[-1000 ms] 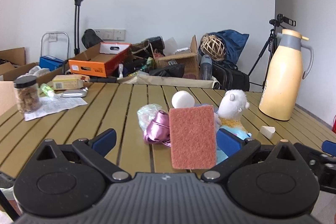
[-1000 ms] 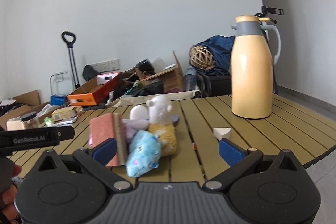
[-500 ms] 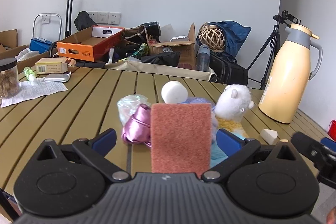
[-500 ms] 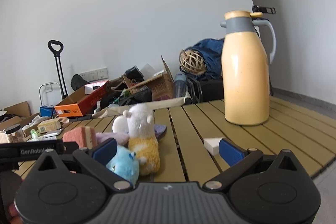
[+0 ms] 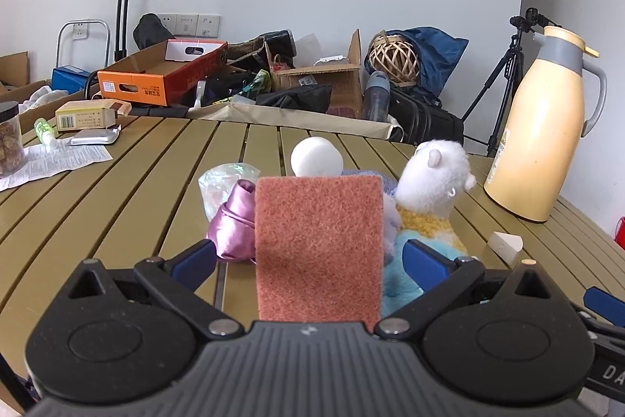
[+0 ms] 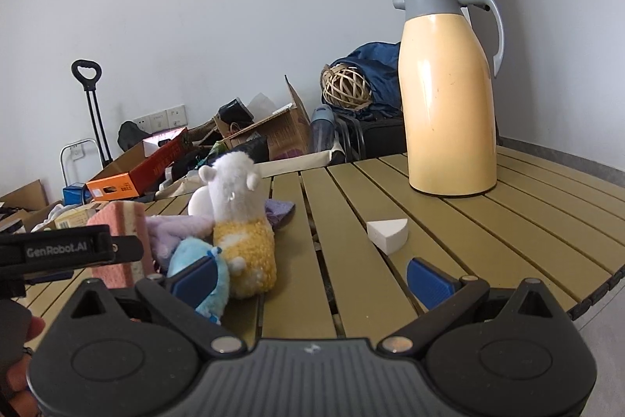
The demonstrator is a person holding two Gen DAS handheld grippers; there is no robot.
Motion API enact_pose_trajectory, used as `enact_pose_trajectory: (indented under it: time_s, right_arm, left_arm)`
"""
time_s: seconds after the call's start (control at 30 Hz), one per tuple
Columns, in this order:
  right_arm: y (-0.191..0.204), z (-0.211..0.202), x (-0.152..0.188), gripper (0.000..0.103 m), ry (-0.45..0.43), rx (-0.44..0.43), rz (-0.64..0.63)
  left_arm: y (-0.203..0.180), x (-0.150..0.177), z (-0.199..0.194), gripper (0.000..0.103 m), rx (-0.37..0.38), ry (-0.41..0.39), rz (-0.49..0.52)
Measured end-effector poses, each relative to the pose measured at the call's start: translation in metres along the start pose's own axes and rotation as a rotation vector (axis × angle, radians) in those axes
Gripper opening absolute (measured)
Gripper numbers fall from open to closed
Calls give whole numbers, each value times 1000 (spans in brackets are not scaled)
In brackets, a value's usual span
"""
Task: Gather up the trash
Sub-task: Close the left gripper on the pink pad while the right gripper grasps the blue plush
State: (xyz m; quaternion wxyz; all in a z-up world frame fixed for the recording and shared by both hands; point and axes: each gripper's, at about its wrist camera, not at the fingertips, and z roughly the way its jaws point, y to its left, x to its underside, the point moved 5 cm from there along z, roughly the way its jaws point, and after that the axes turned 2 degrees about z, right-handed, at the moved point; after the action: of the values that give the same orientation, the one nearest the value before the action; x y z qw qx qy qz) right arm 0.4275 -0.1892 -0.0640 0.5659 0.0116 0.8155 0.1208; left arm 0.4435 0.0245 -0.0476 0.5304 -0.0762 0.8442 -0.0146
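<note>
clutter crowds a slatted table (image 5: 129, 182): a pink scouring sponge (image 5: 318, 249) stands upright between the wide-spread fingers of the left gripper (image 5: 308, 260), untouched by either; crumpled clear plastic (image 5: 224, 180) and pink foil (image 5: 234, 229) lie just behind it. the right gripper (image 6: 312, 276) hovers fully open and empty near a white wedge (image 6: 388, 233), beside a plush toy (image 6: 240, 217)

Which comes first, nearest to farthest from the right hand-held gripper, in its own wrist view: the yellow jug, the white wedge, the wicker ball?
1. White wedge: on the table, just ahead of the right hand-held gripper.
2. Yellow jug: upright, far right of the table.
3. Wicker ball: beyond the table, near the wall.
</note>
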Motion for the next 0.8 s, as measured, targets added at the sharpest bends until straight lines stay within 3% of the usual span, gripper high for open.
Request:
enact_pose_trajectory:
  time_s: [0.3,0.37,0.5,0.8]
  right_arm:
    - [-3,1,2,103,17,-4,5]
    - [-2,1,3,103,19,-4,6]
    - [0,2,5,103,26,-8,3]
    - [5,2,7,103,30,-14,-1]
  left_arm:
    - [-1,8,11,102,-3,32,12]
    - [-3,9,11,97,4,38,16]
    - [-4,13,15,73,25,69,19]
    - [-4,10,0,72,31,16,37]
